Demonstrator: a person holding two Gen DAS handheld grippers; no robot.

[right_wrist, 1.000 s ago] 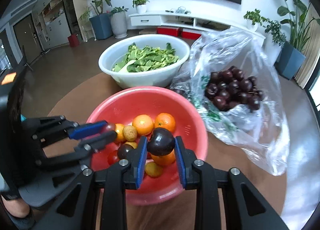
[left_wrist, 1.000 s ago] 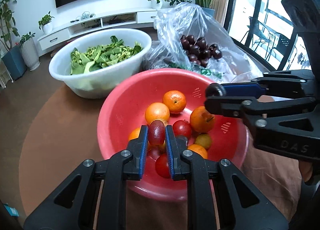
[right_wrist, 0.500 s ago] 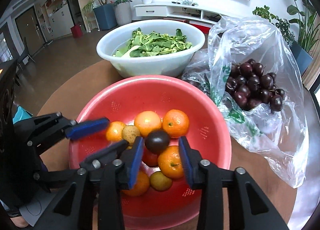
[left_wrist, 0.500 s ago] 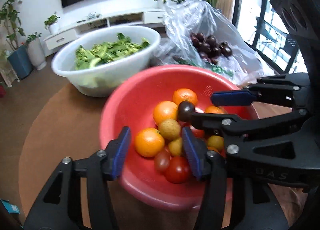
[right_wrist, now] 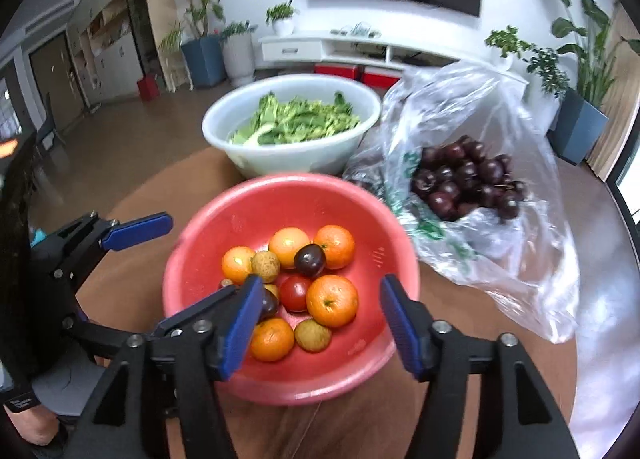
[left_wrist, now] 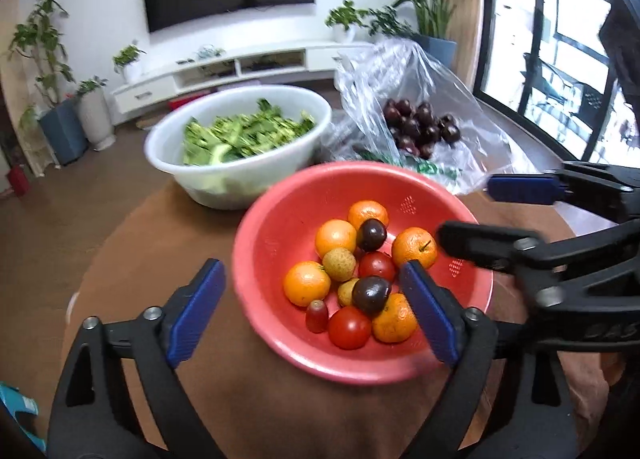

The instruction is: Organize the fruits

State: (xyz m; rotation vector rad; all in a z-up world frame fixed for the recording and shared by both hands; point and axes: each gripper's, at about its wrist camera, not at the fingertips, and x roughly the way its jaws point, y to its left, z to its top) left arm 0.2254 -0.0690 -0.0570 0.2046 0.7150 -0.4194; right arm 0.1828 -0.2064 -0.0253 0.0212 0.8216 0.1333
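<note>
Both wrist views look down from close above, from opposite sides, sharing the red bowl (left_wrist: pixel 276 247) (right_wrist: pixel 208 243).

Red bowl (left_wrist: pixel 276 219), orange tangerines (left_wrist: pixel 335 237), dark purple plums (right_wrist: pixel 464 183), blue-padded black claws (left_wrist: pixel 312 309).

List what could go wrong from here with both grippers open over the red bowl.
1. The dark plum rests on top of oranges in the red bowl; a nudge could roll it.
2. The left gripper and right gripper crowd the same bowl and may collide.
3. The plastic bag of plums lies slumped open; snagging it could spill fruit.
</note>
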